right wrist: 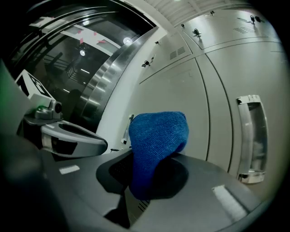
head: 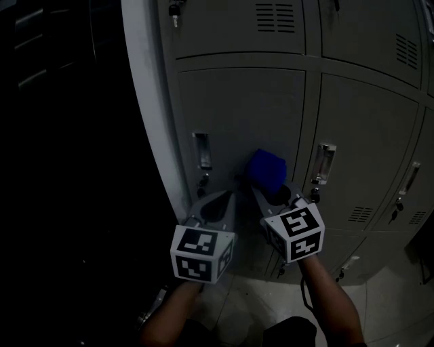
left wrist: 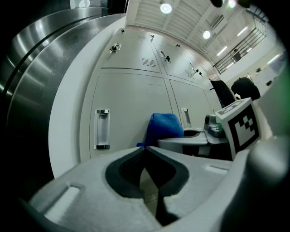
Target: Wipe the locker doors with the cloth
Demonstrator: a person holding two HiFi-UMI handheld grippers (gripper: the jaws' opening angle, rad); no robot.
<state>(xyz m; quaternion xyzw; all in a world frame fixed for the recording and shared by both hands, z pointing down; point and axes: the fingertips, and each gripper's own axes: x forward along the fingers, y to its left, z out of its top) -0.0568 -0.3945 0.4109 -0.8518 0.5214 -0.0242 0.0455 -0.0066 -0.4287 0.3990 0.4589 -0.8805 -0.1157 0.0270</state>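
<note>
**Cloth held at a lower locker door**

The cloth [head: 266, 169], blue and bunched into a rounded wad, is clamped between the jaws of the right gripper [right wrist: 146, 159] and sticks out past their tips. It is held up to the grey locker door [head: 237, 108] at the left end of the lower row, in that door's lower right part. It sits right of the door's recessed handle [head: 201, 150] and left of the neighbouring door's handle [head: 324, 162]. Whether the cloth presses on the metal cannot be told.

The left gripper [left wrist: 145, 147] is just left of the right one and slightly nearer. Its jaws are closed tip to tip with nothing between them, and they point at the same door below its handle. A forearm [head: 333, 298] shows behind the right gripper's marker cube.

Above this row, the upper doors carry louvred vents [head: 276, 17]. A pale upright frame [head: 152, 101] borders the lockers on the left, and beyond it stands a curved brushed-steel surface [left wrist: 41, 68]. The tiled floor [head: 400, 298] is at near right.
</note>
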